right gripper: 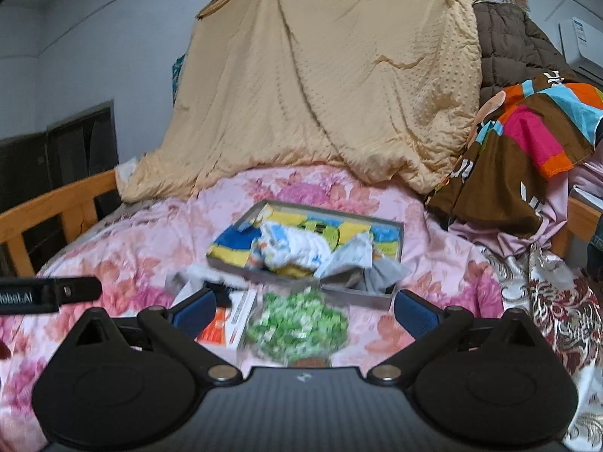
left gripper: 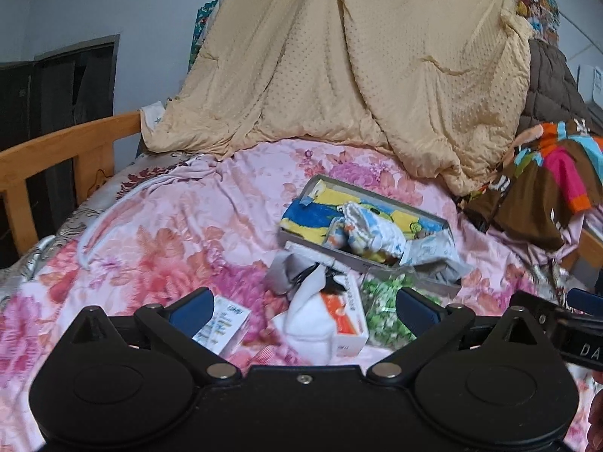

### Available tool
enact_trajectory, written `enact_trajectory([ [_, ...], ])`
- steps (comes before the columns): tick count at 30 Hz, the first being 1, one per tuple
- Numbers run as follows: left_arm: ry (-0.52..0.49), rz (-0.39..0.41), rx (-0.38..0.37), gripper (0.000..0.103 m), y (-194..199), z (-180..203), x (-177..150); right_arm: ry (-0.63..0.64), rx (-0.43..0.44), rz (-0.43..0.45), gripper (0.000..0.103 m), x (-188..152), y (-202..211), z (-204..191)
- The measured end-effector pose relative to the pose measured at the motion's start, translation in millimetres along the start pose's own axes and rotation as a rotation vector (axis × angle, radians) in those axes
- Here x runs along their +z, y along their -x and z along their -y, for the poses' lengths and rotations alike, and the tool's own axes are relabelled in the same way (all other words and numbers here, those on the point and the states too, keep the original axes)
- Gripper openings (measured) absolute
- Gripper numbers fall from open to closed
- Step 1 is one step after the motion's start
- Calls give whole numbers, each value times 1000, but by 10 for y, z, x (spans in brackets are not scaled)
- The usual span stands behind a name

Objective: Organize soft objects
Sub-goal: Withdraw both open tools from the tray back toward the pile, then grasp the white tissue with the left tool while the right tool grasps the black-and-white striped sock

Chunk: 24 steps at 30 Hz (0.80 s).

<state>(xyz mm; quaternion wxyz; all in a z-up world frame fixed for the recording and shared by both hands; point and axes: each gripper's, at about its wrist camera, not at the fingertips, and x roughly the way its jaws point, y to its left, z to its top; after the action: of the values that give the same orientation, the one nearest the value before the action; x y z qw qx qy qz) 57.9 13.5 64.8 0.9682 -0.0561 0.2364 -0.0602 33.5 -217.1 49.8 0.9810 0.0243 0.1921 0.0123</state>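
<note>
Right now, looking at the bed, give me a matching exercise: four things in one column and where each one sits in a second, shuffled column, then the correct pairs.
Things:
1. beige quilt
2. yellow and blue towel
3. green and white bag
4. multicoloured cloth

Places:
A. inside the grey box
B. heaped at the right edge of the bed
C. draped high behind the box
D. on the floral sheet, nearest the right gripper

Pairs: 1-C, 2-A, 3-D, 4-B
</note>
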Motion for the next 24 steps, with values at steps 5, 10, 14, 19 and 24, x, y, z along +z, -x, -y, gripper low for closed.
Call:
enact_trajectory([
  [5, -84, -31, 40, 102, 132, -44, -97, 24, -3, -43, 103, -105, 73, -116],
  [10, -141, -92, 79, 102, 172, -89, -144, 37, -4, -76, 103, -171, 117, -220],
  [14, -169, -137, 75, 102, 150, -117, -80, 38, -14, -106, 103, -151, 153, -300],
  [19, -268, -208, -21, 102, 81, -184, 63, 22, 23, -143, 103, -17, 197, -327],
  [24, -316, -173, -17, 102, -1, -348, 166, 16, 26, -253, 103, 250, 0, -348],
])
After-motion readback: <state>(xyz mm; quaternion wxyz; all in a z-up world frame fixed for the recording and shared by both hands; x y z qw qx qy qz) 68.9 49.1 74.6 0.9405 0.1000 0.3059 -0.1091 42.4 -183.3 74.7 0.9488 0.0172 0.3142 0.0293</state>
